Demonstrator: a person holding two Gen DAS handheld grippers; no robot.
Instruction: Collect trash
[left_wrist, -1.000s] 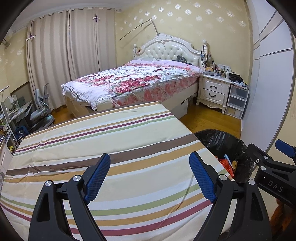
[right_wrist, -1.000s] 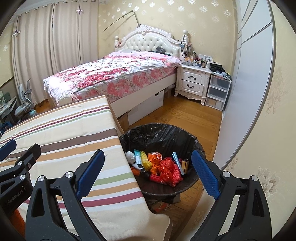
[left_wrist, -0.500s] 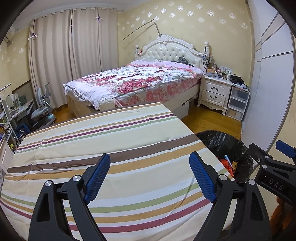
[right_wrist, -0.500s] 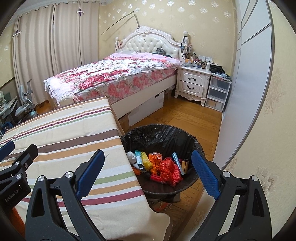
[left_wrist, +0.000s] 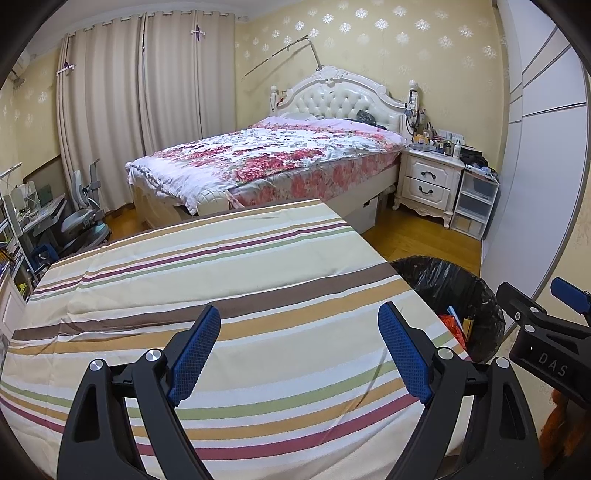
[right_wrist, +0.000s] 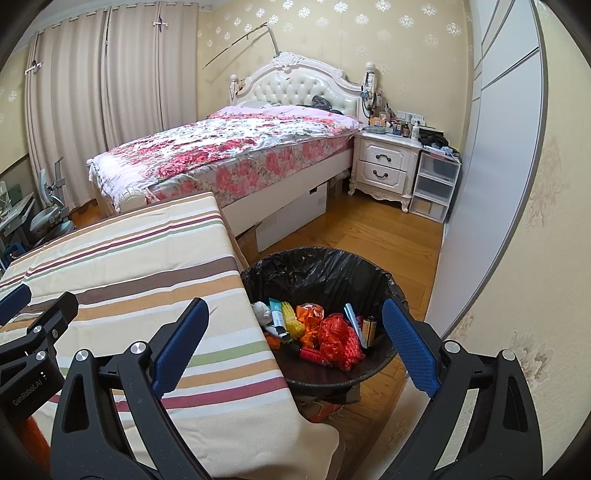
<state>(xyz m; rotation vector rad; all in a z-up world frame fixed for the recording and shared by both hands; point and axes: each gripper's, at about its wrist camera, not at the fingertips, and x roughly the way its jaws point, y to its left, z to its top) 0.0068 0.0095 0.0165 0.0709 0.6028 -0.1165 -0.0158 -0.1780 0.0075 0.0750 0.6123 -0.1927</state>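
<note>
A bin lined with a black bag (right_wrist: 325, 269) stands on the floor at the right edge of the striped table (right_wrist: 122, 266). Inside lie several pieces of trash: red netting (right_wrist: 338, 338), orange wrappers, a yellow piece, a white wad and a small can. My right gripper (right_wrist: 297, 345) is open and empty, above the bin's near side. My left gripper (left_wrist: 299, 350) is open and empty above the striped tablecloth (left_wrist: 221, 280), which shows no trash. The bin (left_wrist: 454, 291) shows at the right in the left wrist view.
A bed with a floral cover (right_wrist: 236, 147) stands behind the table. A white nightstand (right_wrist: 384, 166) and plastic drawers (right_wrist: 436, 184) stand by a sliding wardrobe door (right_wrist: 491, 166). A desk and chair (left_wrist: 77, 221) are at far left. Wooden floor lies around the bin.
Both grippers have lifted slightly, so the views sit a bit higher. Both stay open and empty. Nothing in the bin or on the table has moved.
</note>
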